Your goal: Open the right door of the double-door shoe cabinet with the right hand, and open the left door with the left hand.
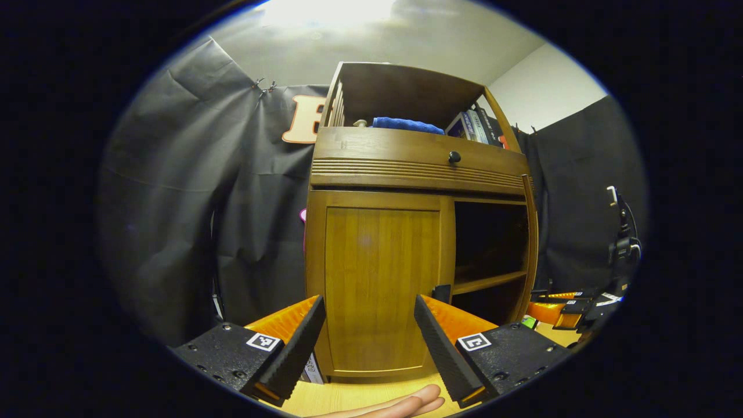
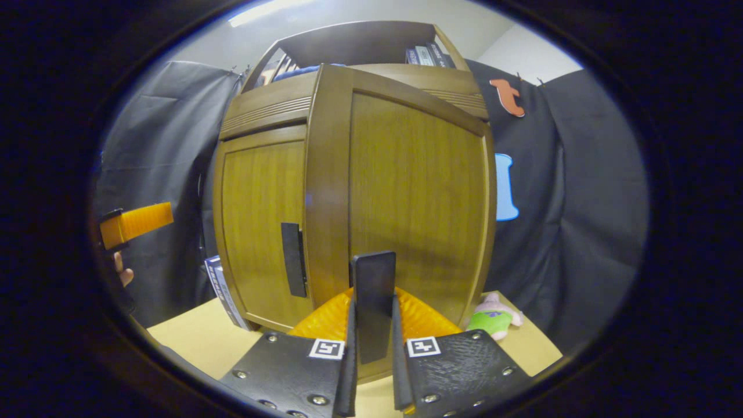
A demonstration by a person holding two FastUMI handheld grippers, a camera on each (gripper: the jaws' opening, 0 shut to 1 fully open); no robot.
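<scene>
The wooden shoe cabinet point(image 1: 418, 168) stands on a table. Its left door point(image 1: 380, 284) is closed, with a black handle point(image 1: 442, 292) at its inner edge. My left gripper point(image 1: 369, 301) hangs open just in front of that door, touching nothing. The right door point(image 2: 418, 191) is swung out towards me, and the dark shelves point(image 1: 487, 249) behind it show. My right gripper point(image 2: 373, 302) is shut on the right door's black handle point(image 2: 373, 284). In the right gripper view the left door handle point(image 2: 294, 259) and the left gripper point(image 2: 136, 223) appear at the left.
A blue cloth point(image 1: 406, 124) and books point(image 1: 473, 125) lie on the cabinet's top shelf, above a drawer with a black knob point(image 1: 454, 157). A small plush toy point(image 2: 493, 318) lies on the table at the cabinet's right. A boxed item point(image 2: 223, 290) leans at its left. Fingers of a hand point(image 1: 400, 403) show below.
</scene>
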